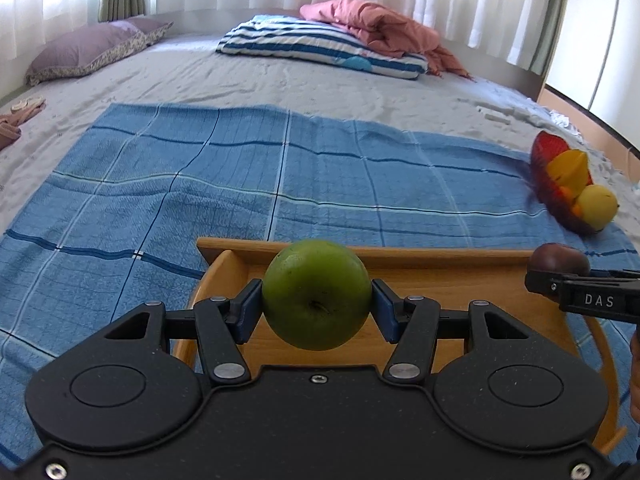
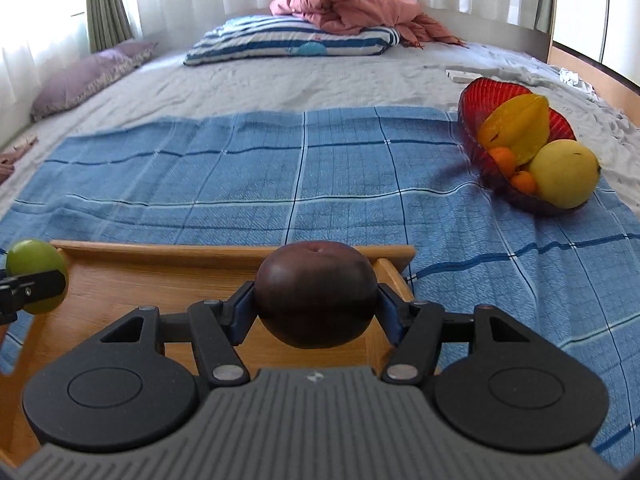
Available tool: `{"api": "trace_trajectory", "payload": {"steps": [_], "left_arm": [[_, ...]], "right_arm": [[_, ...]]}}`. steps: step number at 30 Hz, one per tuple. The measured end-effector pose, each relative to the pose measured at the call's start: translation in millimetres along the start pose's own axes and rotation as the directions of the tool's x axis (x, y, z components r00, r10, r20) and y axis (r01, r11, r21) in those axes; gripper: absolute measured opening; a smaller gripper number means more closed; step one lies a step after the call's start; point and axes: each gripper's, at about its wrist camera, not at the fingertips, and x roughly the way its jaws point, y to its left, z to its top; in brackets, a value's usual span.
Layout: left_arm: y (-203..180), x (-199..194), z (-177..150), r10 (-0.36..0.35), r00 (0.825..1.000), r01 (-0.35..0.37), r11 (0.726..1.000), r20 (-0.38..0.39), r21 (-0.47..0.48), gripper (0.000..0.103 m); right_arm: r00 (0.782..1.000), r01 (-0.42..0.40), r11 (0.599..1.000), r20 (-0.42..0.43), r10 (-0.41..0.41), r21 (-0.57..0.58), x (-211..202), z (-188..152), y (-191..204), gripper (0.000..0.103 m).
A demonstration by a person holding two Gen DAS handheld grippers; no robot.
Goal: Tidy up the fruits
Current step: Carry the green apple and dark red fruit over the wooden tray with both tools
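Note:
My left gripper (image 1: 317, 304) is shut on a green apple (image 1: 317, 294), held over the left part of a wooden tray (image 1: 440, 264) that lies on a blue checked cloth. My right gripper (image 2: 316, 304) is shut on a dark purple round fruit (image 2: 316, 294), above the right end of the same wooden tray (image 2: 140, 276). Each gripper shows at the edge of the other's view: the purple fruit (image 1: 560, 258) at the right, the green apple (image 2: 34, 264) at the left. A red bowl (image 2: 476, 96) to the right holds a starfruit (image 2: 516, 126), a yellow fruit (image 2: 564, 172) and small oranges (image 2: 504, 160).
The blue checked cloth (image 1: 200, 184) covers the near part of a grey bed. At the far end lie a striped pillow (image 1: 312, 44), a pink blanket (image 1: 380, 28) and a purple pillow (image 1: 88, 50). White curtains hang behind. The red bowl (image 1: 548, 168) sits near the cloth's right edge.

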Motion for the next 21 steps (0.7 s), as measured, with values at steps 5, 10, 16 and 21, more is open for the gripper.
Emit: {"api": "trace_trajectory", "payload": {"steps": [5,10,16,21], "left_arm": [[3.3,18.4,0.3,0.017,1.000,-0.017,1.000,-0.019,0.007,0.055],[5.2,29.1,-1.8,0.026,0.999,-0.026,1.000,-0.033,-0.004,0.055],[-1.0,33.3,-1.9,0.039,0.999,-0.039,0.999,-0.014,0.028,0.055],[-1.2,35.3,-1.7,0.041,0.999,-0.041,0.999,-0.008,0.021,0.055]], "right_arm": [[1.000,0.013,1.000,-0.005,-0.013,0.000,16.0,1.6,0.5,0.065],[1.000,0.017,1.000,-0.016,-0.017,0.007,27.5,0.1,1.8,0.065],[1.000,0.026,1.000,0.005,-0.026,-0.004,33.5,-4.9,4.1,0.065],[0.999,0.030,0.999,0.020,-0.030,-0.034,33.3,-8.3,6.6,0.065]]}}
